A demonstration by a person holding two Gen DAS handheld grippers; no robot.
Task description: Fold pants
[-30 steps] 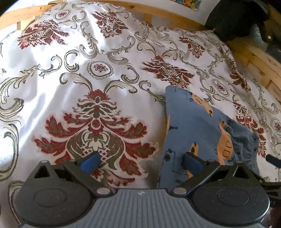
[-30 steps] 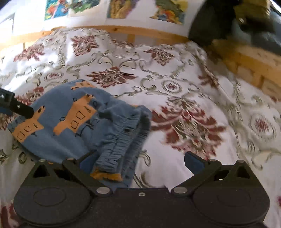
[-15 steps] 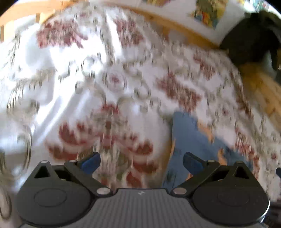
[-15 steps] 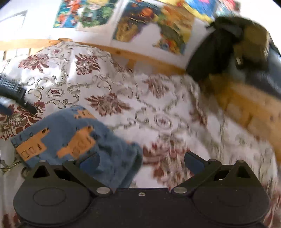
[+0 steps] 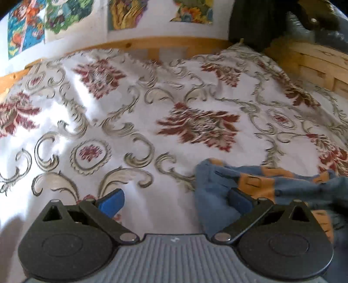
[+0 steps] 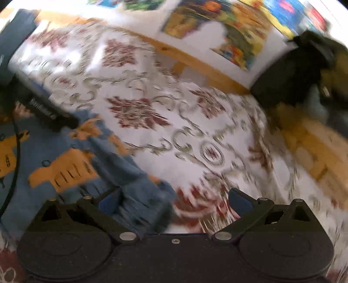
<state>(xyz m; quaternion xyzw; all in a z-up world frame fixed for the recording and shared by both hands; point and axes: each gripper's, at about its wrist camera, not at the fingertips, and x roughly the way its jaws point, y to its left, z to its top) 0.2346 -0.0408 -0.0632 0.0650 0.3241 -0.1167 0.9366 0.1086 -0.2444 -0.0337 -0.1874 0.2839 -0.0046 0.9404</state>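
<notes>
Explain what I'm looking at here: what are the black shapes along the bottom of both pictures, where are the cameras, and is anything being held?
No robot here: a person holds a two-finger gripper in each hand, and each carries a fisheye camera looking forward along its fingers. The black shapes are the grippers' own bodies.

The left wrist view shows the left gripper, its blue-padded fingers spread wide over a white bedspread patterned in red and grey. The blue pants with orange prints lie bunched beside its right finger.

The right wrist view, blurred by motion, shows the right gripper, also spread wide, with the pants by its left finger. Neither grips anything.

Behind the bed are a wooden frame and colourful wall pictures.
</notes>
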